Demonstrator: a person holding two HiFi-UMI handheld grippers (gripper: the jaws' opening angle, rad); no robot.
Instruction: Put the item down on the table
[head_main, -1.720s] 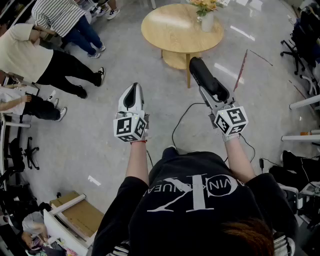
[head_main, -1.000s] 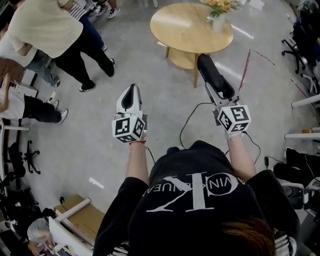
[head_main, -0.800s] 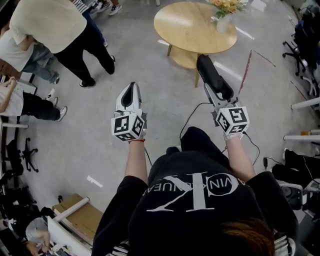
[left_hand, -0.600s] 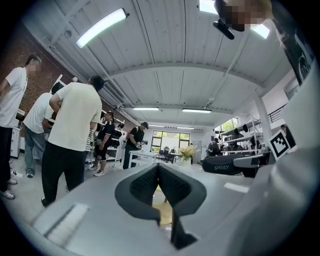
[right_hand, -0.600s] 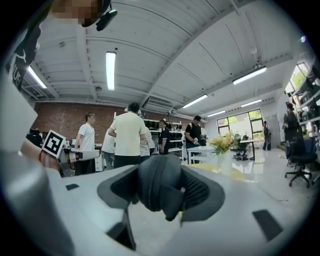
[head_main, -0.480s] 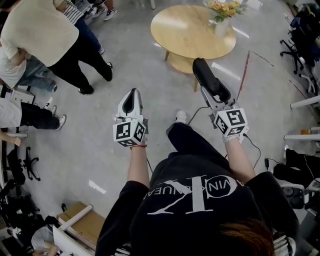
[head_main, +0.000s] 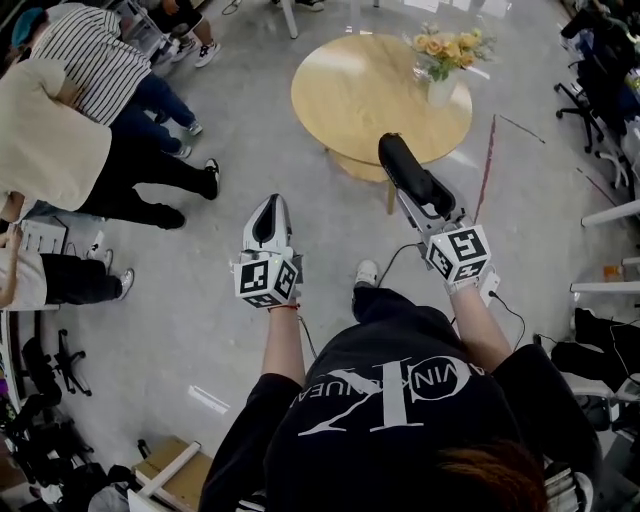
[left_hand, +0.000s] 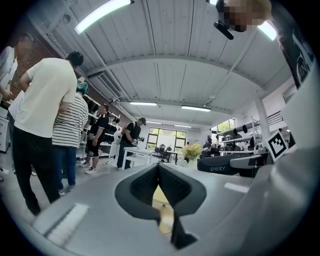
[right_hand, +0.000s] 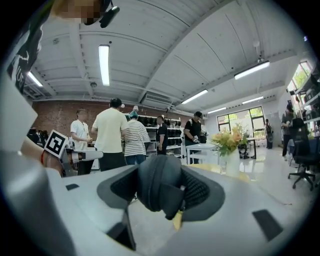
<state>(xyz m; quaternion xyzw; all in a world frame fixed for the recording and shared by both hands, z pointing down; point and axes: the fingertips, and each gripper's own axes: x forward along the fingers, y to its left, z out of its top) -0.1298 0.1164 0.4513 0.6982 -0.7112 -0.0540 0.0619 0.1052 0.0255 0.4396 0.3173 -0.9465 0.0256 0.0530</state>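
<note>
A black zipped case (head_main: 406, 176) sticks out of my right gripper (head_main: 412, 186), which is shut on it and held in the air short of the round wooden table (head_main: 350, 95). The right gripper view shows the case (right_hand: 156, 186) filling the jaws. A white vase of flowers (head_main: 441, 82) stands on the table's far right side. My left gripper (head_main: 269, 206) hovers over the grey floor to the left, shut with nothing in it; its tips meet in the left gripper view (left_hand: 159, 169).
Several people (head_main: 70, 150) stand at the left. Office chairs (head_main: 600, 70) stand at the right edge. A red stick (head_main: 487, 150) and a black cable (head_main: 395, 255) lie on the floor near the table. A cardboard box (head_main: 165, 478) sits bottom left.
The person has walked forward, so the table and vase now sit nearer and more central. Both grippers keep their pose; the case stays in the right jaws. The bystanders shifted at the left.
</note>
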